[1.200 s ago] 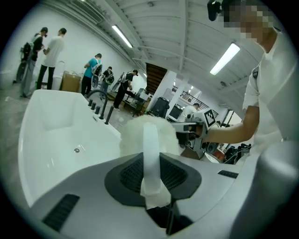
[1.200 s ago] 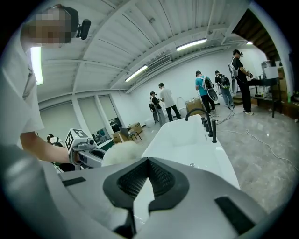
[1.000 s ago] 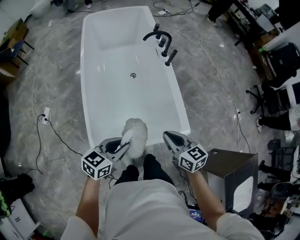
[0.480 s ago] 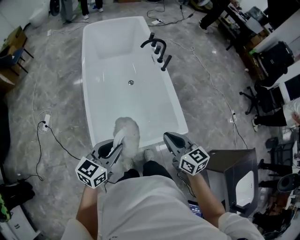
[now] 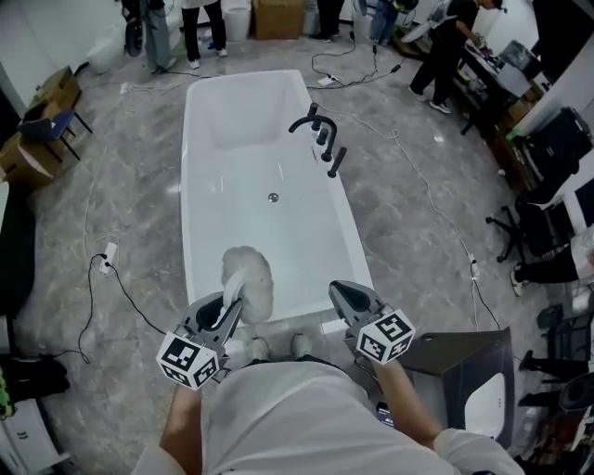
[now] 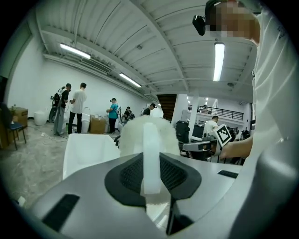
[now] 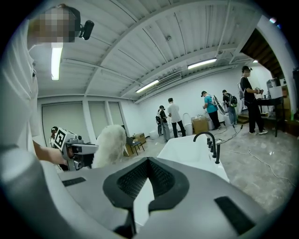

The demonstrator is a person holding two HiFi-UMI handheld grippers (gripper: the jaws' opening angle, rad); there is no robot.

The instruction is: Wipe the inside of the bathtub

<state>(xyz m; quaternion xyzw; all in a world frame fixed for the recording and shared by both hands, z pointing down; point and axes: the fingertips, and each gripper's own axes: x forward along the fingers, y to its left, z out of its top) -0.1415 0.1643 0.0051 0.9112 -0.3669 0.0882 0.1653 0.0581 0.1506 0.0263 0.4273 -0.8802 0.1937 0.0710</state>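
White duster (image 5: 249, 278) clamped in left claw (image 5: 226, 313), over bathtub (image 5: 232, 176) end

No legible text, brand, number or sign was logged in any view. The left marker cube (image 5: 192, 360) and the right marker cube (image 5: 385, 336) carried only black-and-white square patterns, which I could not read as letters or digits. The cardboard box (image 5: 278, 19) by the far wall was too small for me to make out any print. I could read nothing on the other gear around the room either.
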